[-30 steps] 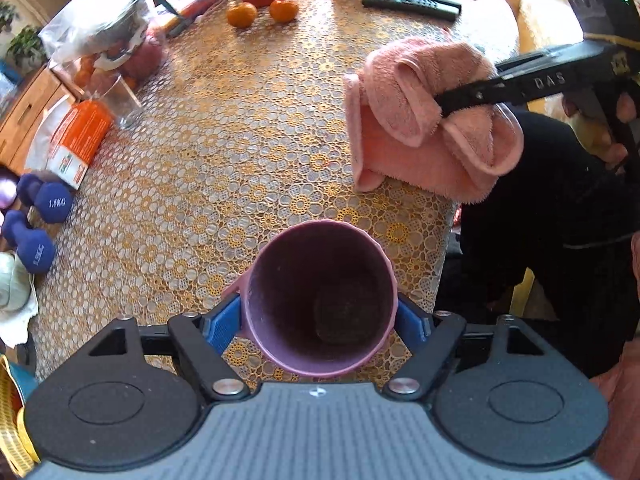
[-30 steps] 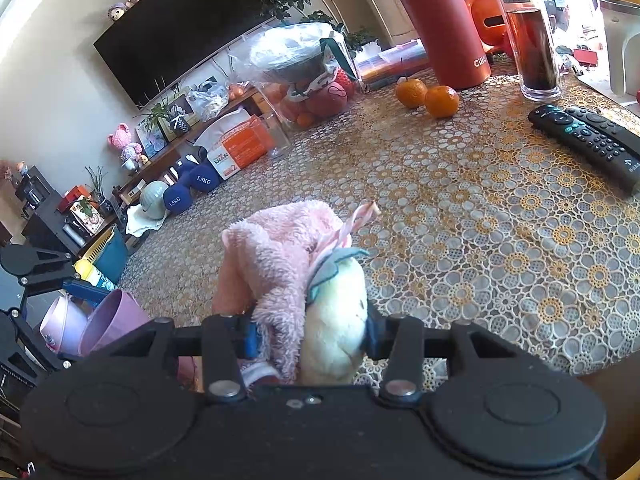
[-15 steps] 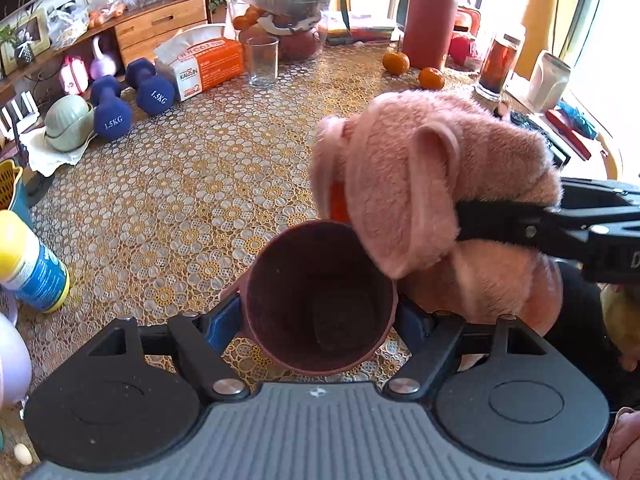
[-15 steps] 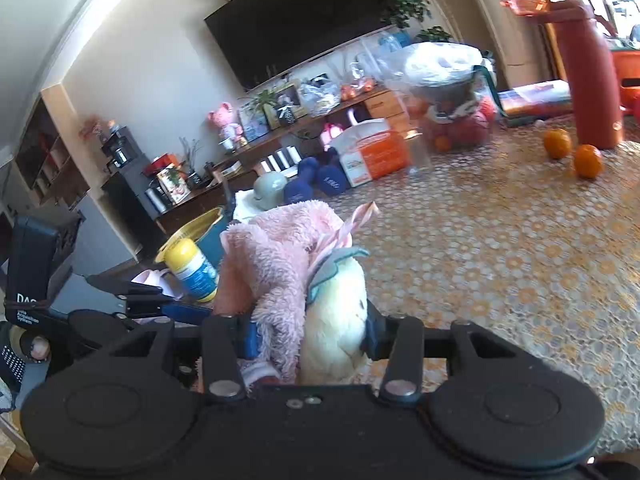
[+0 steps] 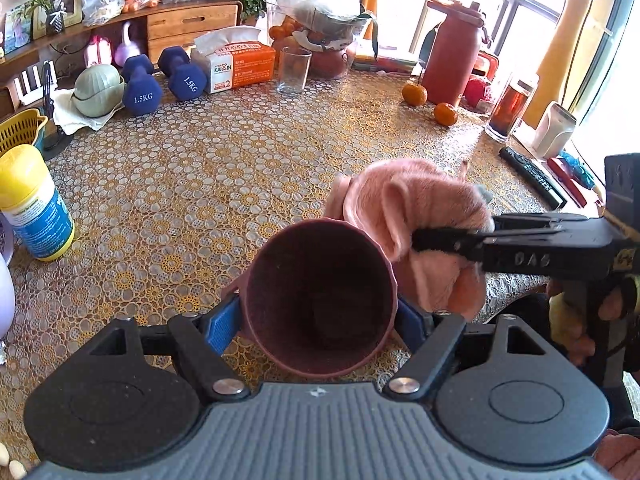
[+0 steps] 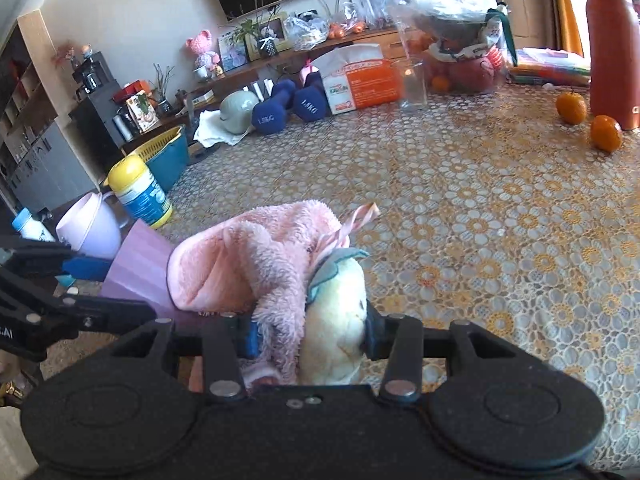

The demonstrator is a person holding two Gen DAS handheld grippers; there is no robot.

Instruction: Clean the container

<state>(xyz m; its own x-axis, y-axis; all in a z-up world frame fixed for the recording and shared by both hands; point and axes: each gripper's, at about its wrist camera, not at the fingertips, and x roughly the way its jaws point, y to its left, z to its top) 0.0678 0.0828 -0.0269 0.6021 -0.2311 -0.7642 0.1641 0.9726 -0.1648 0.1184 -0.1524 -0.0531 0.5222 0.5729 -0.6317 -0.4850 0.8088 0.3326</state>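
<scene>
A pink-purple plastic cup [image 5: 318, 296] lies between the blue pads of my left gripper [image 5: 320, 320], which is shut on it, mouth facing the camera. My right gripper [image 6: 310, 336] is shut on a fluffy pink towel [image 6: 256, 264] with a pale yellow plush part [image 6: 336, 336]. In the left wrist view the towel [image 5: 416, 216] hangs against the cup's upper right rim, held by the right gripper [image 5: 420, 236] coming in from the right. The right wrist view has the cup [image 6: 140, 276] just left of the towel. The cup's inside looks dark and bare.
A lace-patterned table [image 5: 200, 184] carries a yellow-lidded canister [image 5: 32, 208], blue dumbbells [image 5: 160, 80], an orange tissue box [image 5: 240, 64], a glass [image 5: 294, 70], two oranges [image 5: 430, 102], a red flask [image 5: 452, 52], a remote [image 5: 532, 176]. A lilac jug [image 6: 90, 226] stands left.
Both grippers swung left across the room, so the view now faces the far shelf. The towel slid off the cup's mouth toward its right rim, baring more of the inside.
</scene>
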